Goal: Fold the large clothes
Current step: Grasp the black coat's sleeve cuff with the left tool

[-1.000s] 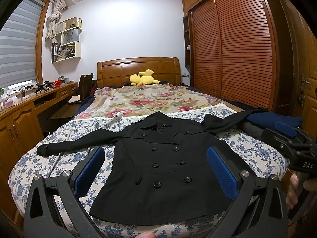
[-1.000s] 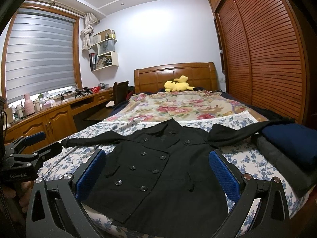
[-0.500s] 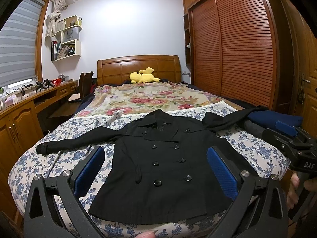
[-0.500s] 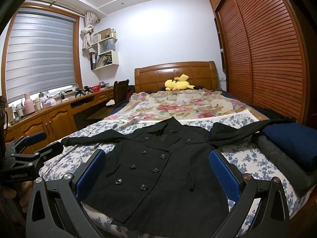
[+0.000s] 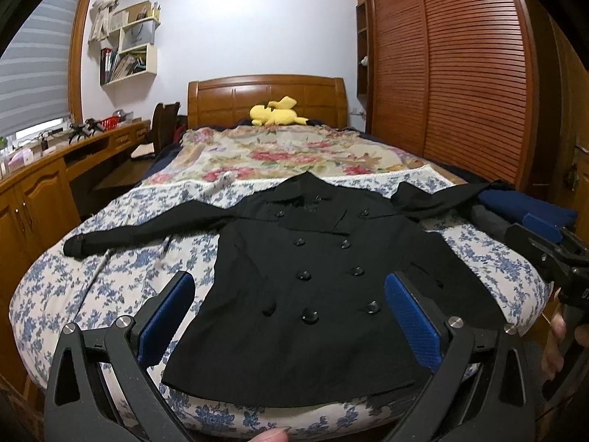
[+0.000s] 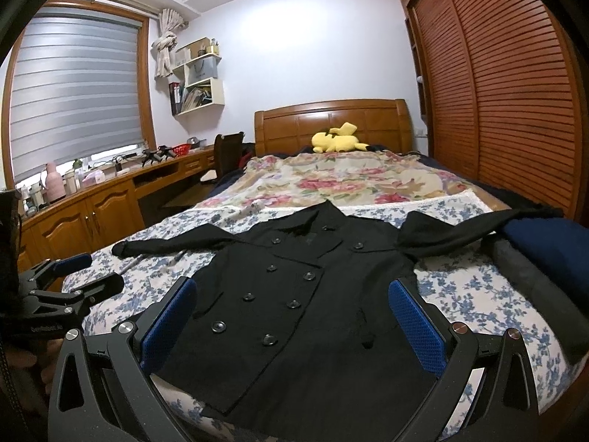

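Observation:
A black double-breasted coat (image 5: 316, 276) lies flat, front up, on the foot of the bed, both sleeves spread out sideways; it also shows in the right wrist view (image 6: 305, 294). My left gripper (image 5: 291, 320) is open and empty, hovering above the coat's hem. My right gripper (image 6: 294, 328) is open and empty, above the coat's lower front. The right gripper appears at the right edge of the left wrist view (image 5: 552, 250), and the left gripper at the left edge of the right wrist view (image 6: 62, 291).
The bed has a blue-flowered sheet (image 5: 110, 276) and a rose-patterned blanket (image 5: 287, 154). Folded navy and grey clothes (image 6: 545, 258) lie at the right edge under the coat's sleeve. A yellow plush (image 5: 276, 112) sits by the headboard. A wooden desk (image 6: 92, 199) stands left, a wardrobe (image 6: 515, 92) right.
Both views have lowered and drawn slightly closer to the coat. The coat has not moved and both grippers stay open.

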{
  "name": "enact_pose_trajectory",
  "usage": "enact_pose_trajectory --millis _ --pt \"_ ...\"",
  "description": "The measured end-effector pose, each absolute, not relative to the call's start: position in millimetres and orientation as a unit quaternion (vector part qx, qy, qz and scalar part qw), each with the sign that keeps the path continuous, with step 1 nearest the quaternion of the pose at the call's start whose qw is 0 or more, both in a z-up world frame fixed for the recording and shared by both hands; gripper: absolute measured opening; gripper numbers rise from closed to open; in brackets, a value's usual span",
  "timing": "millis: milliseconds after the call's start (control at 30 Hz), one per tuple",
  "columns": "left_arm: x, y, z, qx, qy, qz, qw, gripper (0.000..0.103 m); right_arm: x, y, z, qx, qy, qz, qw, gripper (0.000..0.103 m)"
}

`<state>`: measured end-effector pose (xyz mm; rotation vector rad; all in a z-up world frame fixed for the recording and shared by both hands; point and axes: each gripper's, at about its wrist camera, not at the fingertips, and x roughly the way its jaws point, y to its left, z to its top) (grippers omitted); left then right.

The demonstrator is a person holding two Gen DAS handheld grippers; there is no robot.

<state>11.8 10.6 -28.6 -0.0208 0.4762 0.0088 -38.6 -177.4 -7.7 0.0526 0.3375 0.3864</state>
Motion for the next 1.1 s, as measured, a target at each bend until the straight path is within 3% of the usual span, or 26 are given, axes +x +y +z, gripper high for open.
enact_pose_trajectory --millis 1033,1100 --pt "61 149 -77 -0.062 0.282 0.115 0.95 0.103 109 -122 -19 -0.02 0.177 0.317 0.931 0.103" --pt "68 158 -80 -0.069 0.288 0.108 0.949 0.099 117 -120 -31 -0.04 0.182 0.308 0.933 0.103"
